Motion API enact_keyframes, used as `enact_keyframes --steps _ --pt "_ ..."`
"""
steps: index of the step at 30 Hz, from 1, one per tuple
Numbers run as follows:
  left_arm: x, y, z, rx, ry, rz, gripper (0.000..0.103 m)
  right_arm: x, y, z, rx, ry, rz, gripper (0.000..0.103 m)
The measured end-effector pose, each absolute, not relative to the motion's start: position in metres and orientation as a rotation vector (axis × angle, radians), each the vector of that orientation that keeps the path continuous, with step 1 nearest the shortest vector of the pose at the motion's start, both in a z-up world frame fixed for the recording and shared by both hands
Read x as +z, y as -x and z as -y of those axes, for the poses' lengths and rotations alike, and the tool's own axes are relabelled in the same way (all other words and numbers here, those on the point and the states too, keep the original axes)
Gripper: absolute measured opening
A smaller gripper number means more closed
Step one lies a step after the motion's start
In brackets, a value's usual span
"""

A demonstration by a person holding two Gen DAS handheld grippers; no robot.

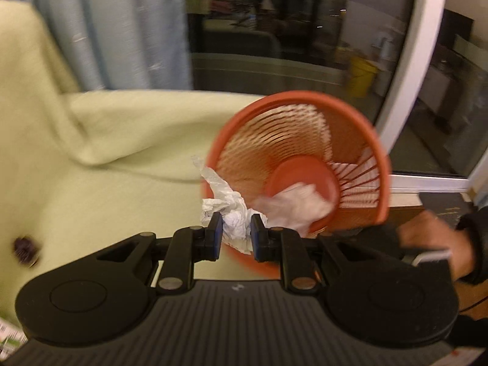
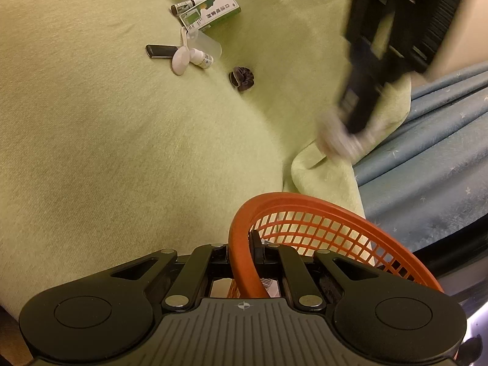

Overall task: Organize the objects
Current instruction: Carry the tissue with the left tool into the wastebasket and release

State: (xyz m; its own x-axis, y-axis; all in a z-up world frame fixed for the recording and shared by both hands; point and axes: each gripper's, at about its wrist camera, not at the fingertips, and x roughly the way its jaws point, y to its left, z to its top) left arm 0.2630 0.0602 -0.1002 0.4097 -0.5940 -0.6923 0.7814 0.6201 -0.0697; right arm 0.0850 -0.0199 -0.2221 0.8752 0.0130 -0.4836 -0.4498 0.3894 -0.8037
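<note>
Soft pale green cloth (image 2: pixel 106 152) covers the big seat and fills most of the right wrist view; in the left wrist view it lies across the left and middle of the frame, with a blue-grey curtain (image 1: pixel 116 30) at the upper left and a dark window (image 1: pixel 289 21) along the top; next in size is the orange basket (image 1: pixel 299 158), tipped on its side at the middle right of the left wrist view so its round bottom faces the camera; in the right wrist view its rim sits at the lower middle, and the right gripper (image 2: pixel 242 250) is squeezed tight on that rim, one finger inside and one outside; a hand (image 1: pixel 436 241) shows at the right edge of the left wrist view, below the basket; the left gripper (image 1: pixel 235 238) is at the lower middle of its own view, nearly closed, pinching a crumpled white tissue (image 1: pixel 231 213) just in front of the basket's mouth; the same gripper shows blurred at the upper right of the right wrist view; another white wad (image 1: pixel 292 207) lies inside the basket; small things sit at the upper middle of the right wrist view: a green and white box (image 2: pixel 213 10), a clear cup (image 2: pixel 207 44), a white spoon (image 2: pixel 180 58), a black stick (image 2: pixel 160 51), a little white bottle (image 2: pixel 202 59) and a dark hair tie (image 2: pixel 242 78), apart from the rest.
</note>
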Motion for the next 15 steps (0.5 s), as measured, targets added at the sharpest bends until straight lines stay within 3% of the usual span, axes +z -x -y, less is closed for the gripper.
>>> enact_keyframes --steps 4,5,7,15 --pt "-0.094 -0.261 -0.019 -0.966 -0.259 -0.73 0.022 -0.222 -0.084 0.021 0.305 1.137 -0.434 0.001" --pt "-0.094 -0.262 -0.01 -0.987 -0.251 -0.735 0.031 -0.222 -0.084 0.021 0.305 1.135 -0.434 0.001" --pt "-0.096 -0.262 0.001 -1.003 -0.249 -0.735 0.039 -0.222 -0.083 0.022 0.304 1.134 -0.432 0.001" --pt "-0.104 -0.273 -0.063 -0.787 -0.211 -0.744 0.039 -0.219 -0.084 0.024 0.293 1.12 -0.428 0.002"
